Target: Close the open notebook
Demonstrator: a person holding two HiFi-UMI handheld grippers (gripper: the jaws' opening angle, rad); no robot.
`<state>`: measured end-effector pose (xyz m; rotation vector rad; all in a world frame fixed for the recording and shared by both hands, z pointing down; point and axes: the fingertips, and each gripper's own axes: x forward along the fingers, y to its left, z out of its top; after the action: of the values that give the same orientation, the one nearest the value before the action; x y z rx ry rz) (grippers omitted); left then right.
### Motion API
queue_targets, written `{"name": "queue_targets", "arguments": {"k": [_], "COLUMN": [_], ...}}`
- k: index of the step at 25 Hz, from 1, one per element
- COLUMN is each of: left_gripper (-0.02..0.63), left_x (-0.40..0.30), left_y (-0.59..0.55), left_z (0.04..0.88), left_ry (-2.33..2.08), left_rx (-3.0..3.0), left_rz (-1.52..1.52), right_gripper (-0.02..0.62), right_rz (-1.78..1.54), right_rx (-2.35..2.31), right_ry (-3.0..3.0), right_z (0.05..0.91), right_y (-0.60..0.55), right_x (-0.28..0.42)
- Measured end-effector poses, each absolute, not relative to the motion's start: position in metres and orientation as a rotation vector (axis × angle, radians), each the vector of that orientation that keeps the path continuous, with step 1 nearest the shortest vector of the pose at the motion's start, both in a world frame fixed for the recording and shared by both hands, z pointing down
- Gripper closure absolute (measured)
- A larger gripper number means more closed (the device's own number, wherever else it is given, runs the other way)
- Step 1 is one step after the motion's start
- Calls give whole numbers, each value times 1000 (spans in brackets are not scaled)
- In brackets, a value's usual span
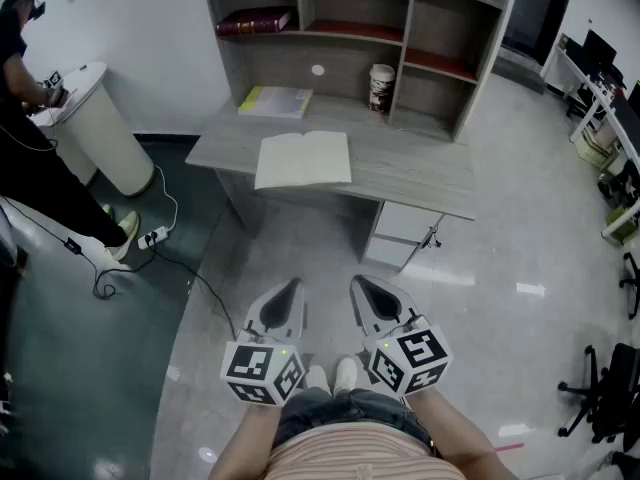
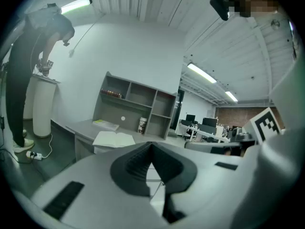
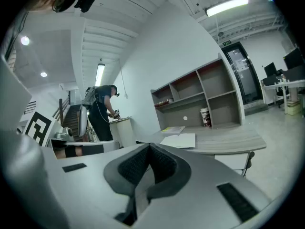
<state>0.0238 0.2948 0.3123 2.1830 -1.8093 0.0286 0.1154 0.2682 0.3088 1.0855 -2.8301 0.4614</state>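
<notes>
While left gripper (image 1: pixel 292 286) and right gripper (image 1: pixel 359 284) sit closed (empty) | one notebook (image 1: pixel 303 158) open | probably one cup (image 1: pixel 381 88)

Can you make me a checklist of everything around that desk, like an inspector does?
Surface: grey desk with shelves on top.
Job's things: notebook lying open near the desk's front edge.
Clutter: yellow book behind it; cup by the shelves; red book on a shelf.
Grippers: left gripper and right gripper both shut, empty, short of the desk.
Cables: power strip and cord on the floor, left of the desk.
Surroundings: person at a white bin, left; chairs, right.
</notes>
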Motion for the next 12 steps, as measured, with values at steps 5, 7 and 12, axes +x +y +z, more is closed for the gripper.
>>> {"name": "queue_targets", "arguments": {"k": [5,7,12], "left_gripper": [594,594,594], "left_x": [28,29,29], "left_y": [287,283,272], "left_z": [318,319,322], "left_ry": [-1802,-1805,-1821], "left_rx": [2171,2166,2151], "left_rz": [32,37,43], "right_gripper": [586,586,586], "right_rz": [468,469,479], "right_rx": [1085,1082,1084], "right_ry": [-2825,-2824,-2831], "right_z": [312,313,315], "right_y": [260,256,243], "right_x": [121,123,128]}}
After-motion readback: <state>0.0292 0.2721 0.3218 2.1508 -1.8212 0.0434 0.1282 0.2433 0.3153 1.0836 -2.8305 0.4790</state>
